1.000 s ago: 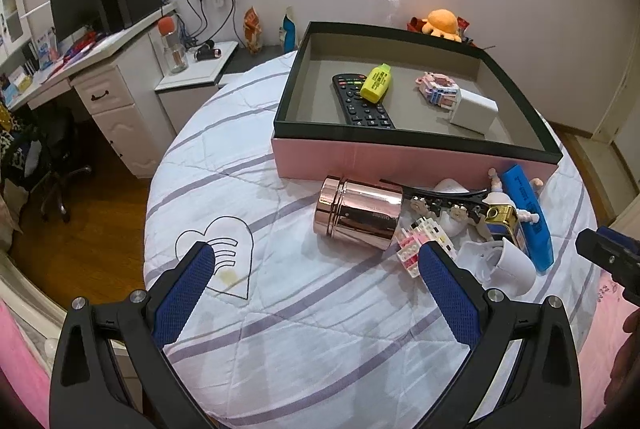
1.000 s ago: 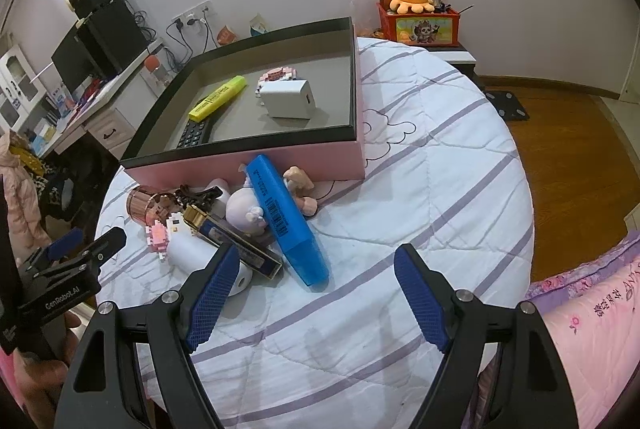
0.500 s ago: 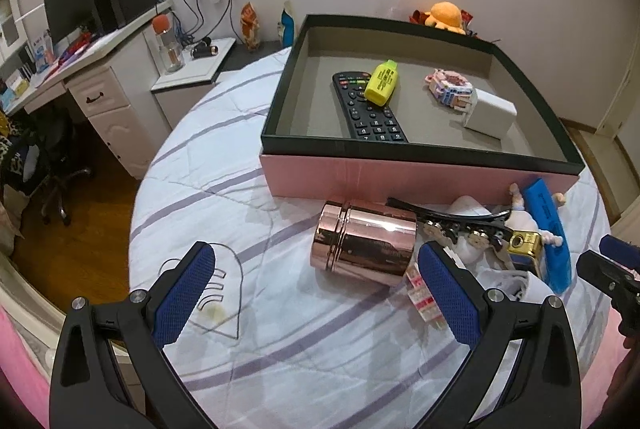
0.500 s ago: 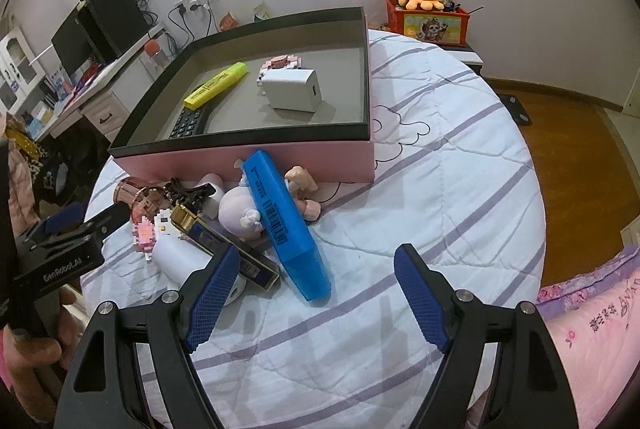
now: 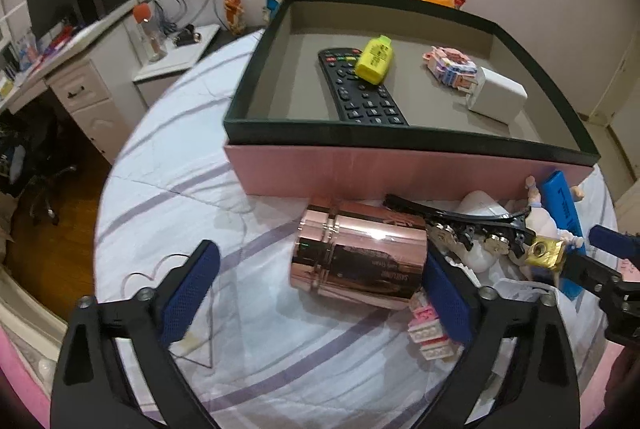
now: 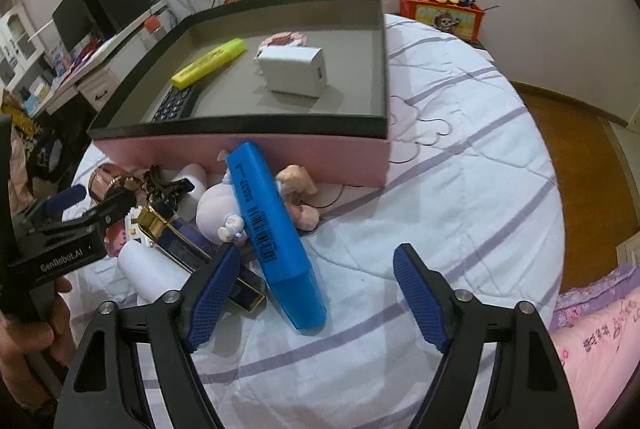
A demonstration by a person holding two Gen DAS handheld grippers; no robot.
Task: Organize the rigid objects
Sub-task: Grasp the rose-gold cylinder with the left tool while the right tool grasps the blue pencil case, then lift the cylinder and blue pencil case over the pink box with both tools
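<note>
fig.: your left tool (image 5: 316, 293) brackets the rose-gold canister (image 5: 360, 255), lying on its side on the tabletop (image 5: 168, 189) just before the pink box (image 5: 400, 173); jaws wide but closing, the right pad at the canister's end, no grip yet. your right tool (image 6: 306, 295) straddles the near end of the blue case (image 6: 272, 233), jaws likewise closing, nothing held. both items sit w/ the loose pile against the box wall, prob. awaiting transfer; remote (image 5: 360, 89), yellow highlighter (image 5: 374, 60) & white charger (image 5: 496, 101) already lie inside.
</note>
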